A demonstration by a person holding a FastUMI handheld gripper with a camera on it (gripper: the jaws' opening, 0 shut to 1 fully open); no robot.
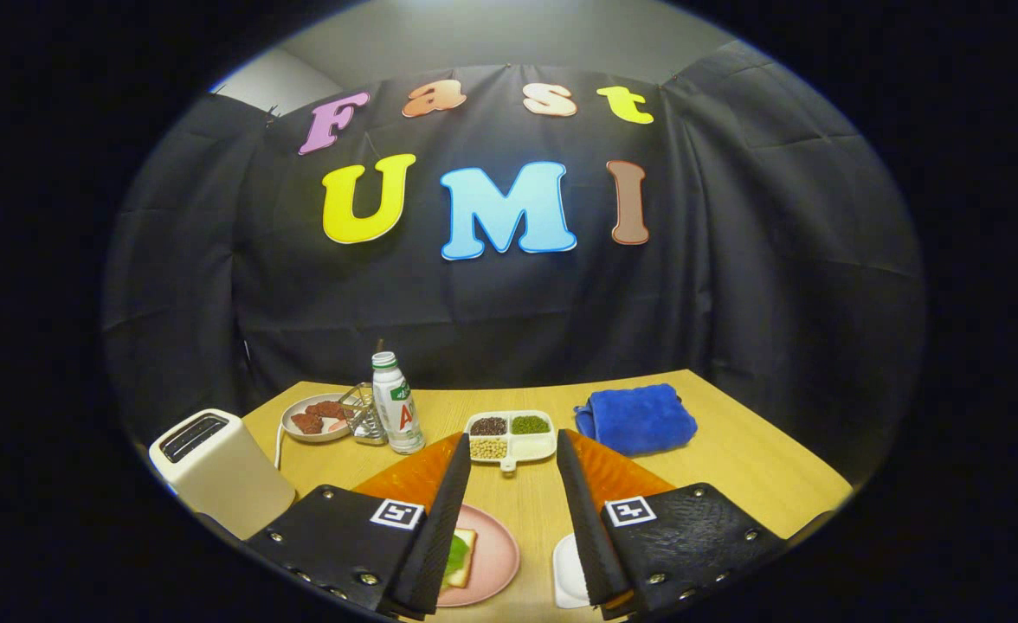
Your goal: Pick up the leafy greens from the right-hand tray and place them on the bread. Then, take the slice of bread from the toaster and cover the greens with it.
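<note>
The gripper (513, 450) hangs with fingers spread, holding nothing. Below them, a pink plate (496, 554) carries bread (464, 558) topped with leafy greens (455, 552). The toaster (219, 472) stands left.

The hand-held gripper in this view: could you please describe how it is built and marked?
The hand-held gripper has two long, flat fingers tapering forward, with finely ribbed inner faces. Each is mounted on a broad textured plate fastened with round metal rivets. Each plate carries a small square black-and-white fiducial tag. Translucent orange panels sit behind the fingers.
</note>
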